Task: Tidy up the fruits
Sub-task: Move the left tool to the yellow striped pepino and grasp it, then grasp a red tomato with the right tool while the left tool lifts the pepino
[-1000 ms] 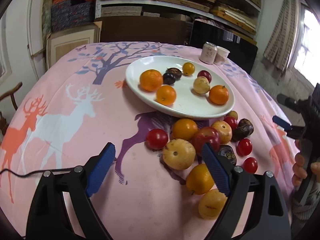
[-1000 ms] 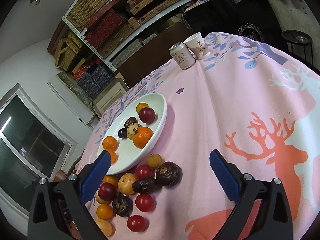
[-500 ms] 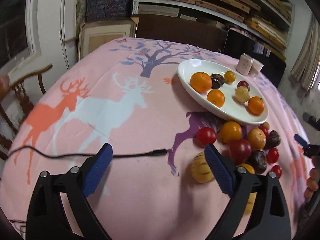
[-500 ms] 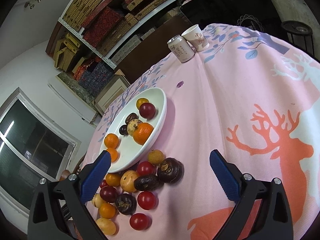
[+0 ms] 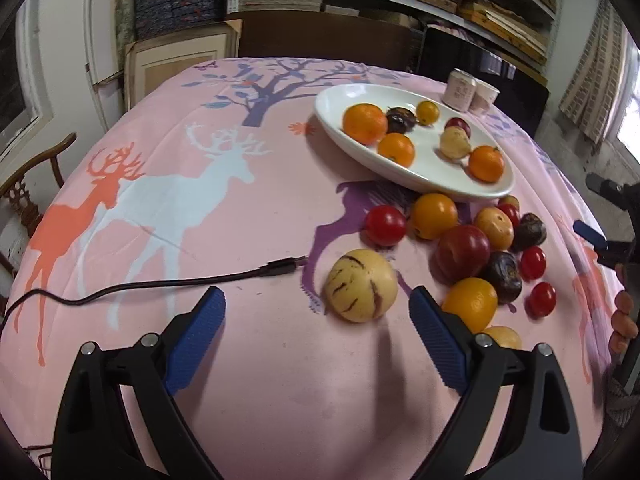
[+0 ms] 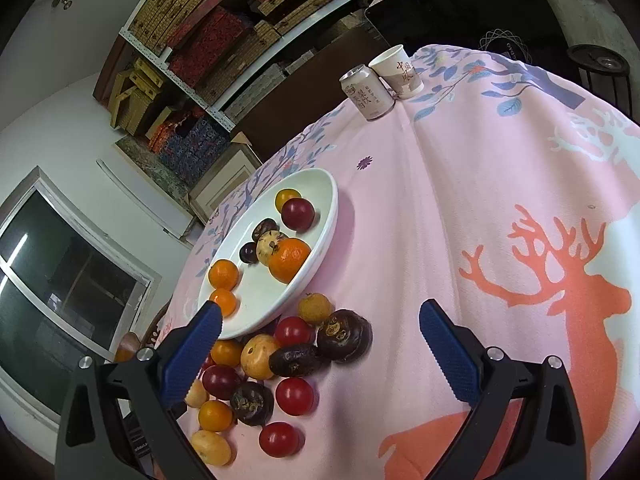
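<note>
L claw (image 5: 316, 320) & R claw (image 6: 320, 334) wide, empty.

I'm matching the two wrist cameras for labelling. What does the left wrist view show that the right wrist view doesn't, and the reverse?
Left wrist only: the black cable on the cloth, the striped yellow melon ahead of the open left gripper, and a wooden chair.
Right wrist only: the open right gripper and a window.
Both: the white plate holding fruit, the loose fruit pile, the can and paper cup.

Both wrist cams look down, fairly close, at the pink tablecloth (image 5: 248, 360); the white plate (image 5: 400, 168) sits at 1 o'clock for left, 11 o'clock for right.
</note>
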Motion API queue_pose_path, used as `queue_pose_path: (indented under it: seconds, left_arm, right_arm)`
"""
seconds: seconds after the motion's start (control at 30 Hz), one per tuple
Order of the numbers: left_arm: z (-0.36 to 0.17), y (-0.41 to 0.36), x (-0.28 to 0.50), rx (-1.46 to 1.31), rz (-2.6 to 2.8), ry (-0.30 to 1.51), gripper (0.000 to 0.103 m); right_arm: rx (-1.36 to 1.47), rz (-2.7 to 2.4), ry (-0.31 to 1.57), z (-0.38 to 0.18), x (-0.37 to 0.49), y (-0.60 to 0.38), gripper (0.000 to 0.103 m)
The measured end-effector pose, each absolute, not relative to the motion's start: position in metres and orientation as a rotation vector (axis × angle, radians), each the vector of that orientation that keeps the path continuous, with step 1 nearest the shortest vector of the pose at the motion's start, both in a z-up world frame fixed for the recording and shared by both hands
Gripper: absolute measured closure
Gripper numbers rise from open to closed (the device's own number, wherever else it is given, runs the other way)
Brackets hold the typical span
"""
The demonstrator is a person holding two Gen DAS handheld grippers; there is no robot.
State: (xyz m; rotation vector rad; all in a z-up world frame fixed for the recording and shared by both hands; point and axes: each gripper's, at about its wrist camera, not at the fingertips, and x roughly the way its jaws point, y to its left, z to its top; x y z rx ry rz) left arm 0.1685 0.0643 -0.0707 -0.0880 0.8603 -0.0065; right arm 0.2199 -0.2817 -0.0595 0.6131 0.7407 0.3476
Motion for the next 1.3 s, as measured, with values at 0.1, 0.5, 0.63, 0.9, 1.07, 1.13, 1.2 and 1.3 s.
queue_pose_path:
  seconds: [0.1, 0.5, 0.63, 0.9, 1.07, 1.13, 1.2, 1.3]
  left_arm:
    - [-0.073, 0.054, 0.173, -0.048, -0.028, 0.865, 0.015]
    - [-0.085, 0.042, 0.192, -0.031, -0.107, 0.934, 0.042]
    - [-0.084, 0.043, 0.192, -0.036, -0.108, 0.931, 0.042]
    - [-0.082, 0.047, 0.191, -0.056, -0.117, 0.918, 0.063]
    - [-0.081, 0.047, 0.19, -0.053, -0.109, 0.911, 0.063]
    - [-0.081, 0.047, 0.189, -0.049, -0.107, 0.906, 0.063]
    - [-0.08, 0.047, 0.188, -0.048, -0.108, 0.904, 0.063]
    - [-0.081, 0.046, 0.189, -0.048, -0.106, 0.909, 0.063]
  right_arm:
    - [0.614, 0.344, 0.742, -0.06, 0.22, -0.282, 0.003]
    - [0.593, 0.343, 0.76, -0.061, 0.22, -0.277, 0.003]
    - [0.585, 0.345, 0.768, -0.062, 0.222, -0.275, 0.003]
    - [0.545, 0.367, 0.796, -0.066, 0.215, -0.266, 0.003]
    - [0.388, 0.448, 0.817, -0.07, 0.182, -0.238, 0.003]
    - [0.296, 0.454, 0.837, -0.073, 0.173, -0.224, 0.003]
    - [0.253, 0.503, 0.826, -0.07, 0.166, -0.215, 0.003]
    - [0.235, 0.506, 0.828, -0.069, 0.164, -0.213, 0.01]
